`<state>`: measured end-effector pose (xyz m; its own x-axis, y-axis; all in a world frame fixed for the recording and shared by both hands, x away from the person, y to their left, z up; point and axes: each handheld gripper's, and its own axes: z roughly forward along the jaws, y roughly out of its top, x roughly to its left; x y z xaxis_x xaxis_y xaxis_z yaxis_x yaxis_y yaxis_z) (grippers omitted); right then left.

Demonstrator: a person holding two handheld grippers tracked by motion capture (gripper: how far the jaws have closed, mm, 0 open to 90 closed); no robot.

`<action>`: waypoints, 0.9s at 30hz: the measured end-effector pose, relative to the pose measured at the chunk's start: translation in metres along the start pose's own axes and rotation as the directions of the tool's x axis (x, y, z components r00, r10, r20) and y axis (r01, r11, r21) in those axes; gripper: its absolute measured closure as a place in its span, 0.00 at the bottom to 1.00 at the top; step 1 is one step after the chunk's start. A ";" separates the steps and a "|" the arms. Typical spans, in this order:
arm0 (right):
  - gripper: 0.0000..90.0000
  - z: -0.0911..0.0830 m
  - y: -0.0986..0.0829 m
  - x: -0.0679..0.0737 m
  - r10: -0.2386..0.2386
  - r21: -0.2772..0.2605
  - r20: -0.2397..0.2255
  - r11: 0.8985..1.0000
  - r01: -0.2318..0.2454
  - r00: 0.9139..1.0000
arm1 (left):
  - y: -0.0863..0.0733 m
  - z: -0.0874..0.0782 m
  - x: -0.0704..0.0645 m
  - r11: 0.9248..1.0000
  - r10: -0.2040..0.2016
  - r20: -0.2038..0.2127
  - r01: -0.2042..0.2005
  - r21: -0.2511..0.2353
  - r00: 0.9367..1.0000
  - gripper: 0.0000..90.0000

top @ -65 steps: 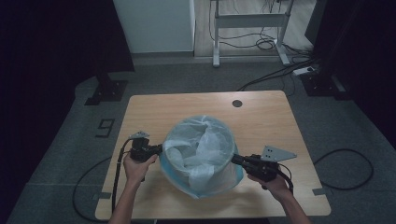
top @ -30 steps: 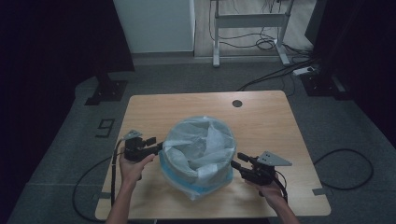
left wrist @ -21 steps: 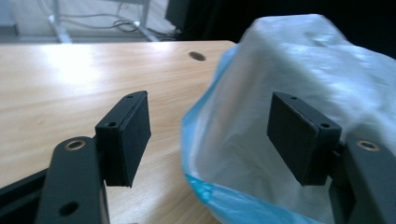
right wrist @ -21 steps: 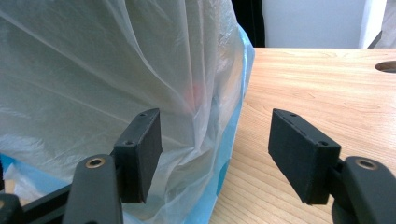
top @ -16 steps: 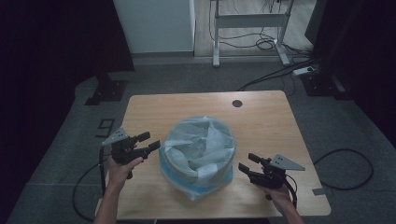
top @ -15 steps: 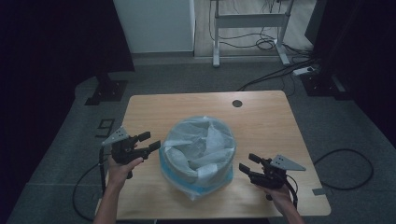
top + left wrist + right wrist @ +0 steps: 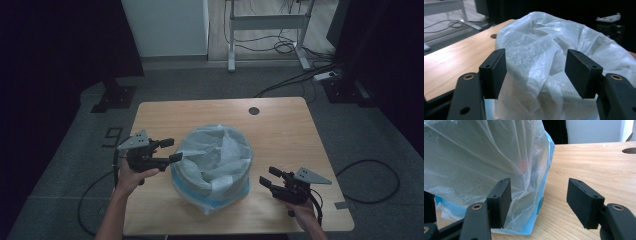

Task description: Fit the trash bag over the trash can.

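A wooden table (image 7: 280, 125) in a dark room, with a bin and its bag in the middle.

My left gripper (image 7: 167, 151) is wide open and holds nothing; right in front of its jaws is the top edge of the thin white bag (image 7: 215, 155), very close, maybe just touching. My right gripper (image 7: 267, 179) is wide open too, and the bag hangs just ahead of it, down low by the blue bin (image 7: 210, 199). Past the bin, farther from my grippers, the table has a small round hole (image 7: 254, 110). I think the bag is already over the bin. It looks loose and puffy, so smoothing and tucking may be left.
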<state>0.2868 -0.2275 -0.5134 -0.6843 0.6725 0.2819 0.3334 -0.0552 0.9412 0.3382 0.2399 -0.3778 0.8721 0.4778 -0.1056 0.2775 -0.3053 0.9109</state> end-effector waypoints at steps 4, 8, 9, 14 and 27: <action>0.41 -0.001 -0.001 -0.003 0.013 -0.001 0.003 1.000 -0.013 1.000 | 0.005 0.002 0.005 1.000 0.009 0.055 -0.010 0.016 0.998 0.38; 0.42 -0.001 -0.002 -0.005 0.019 -0.003 0.004 1.000 -0.019 1.000 | 0.016 0.007 0.010 0.999 0.030 0.097 -0.032 0.021 0.995 0.39; 0.43 -0.001 -0.002 -0.005 0.019 -0.002 0.002 1.000 -0.019 1.000 | 0.018 0.008 0.011 0.999 0.030 0.103 -0.032 0.023 0.994 0.40; 0.44 -0.002 -0.002 -0.006 0.018 -0.002 -0.003 1.000 -0.018 1.000 | 0.034 0.022 0.019 0.997 0.032 0.140 -0.041 0.067 0.990 0.44; 0.45 -0.007 -0.002 -0.009 0.035 -0.016 -0.002 0.999 -0.035 0.999 | 0.056 0.061 0.015 0.973 0.053 0.211 -0.098 0.207 0.976 0.55</action>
<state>0.2880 -0.2385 -0.5163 -0.6739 0.6684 0.3149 0.3466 -0.0905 0.9337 0.3914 0.1795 -0.3525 0.9509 0.2768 -0.1385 0.2684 -0.5144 0.8145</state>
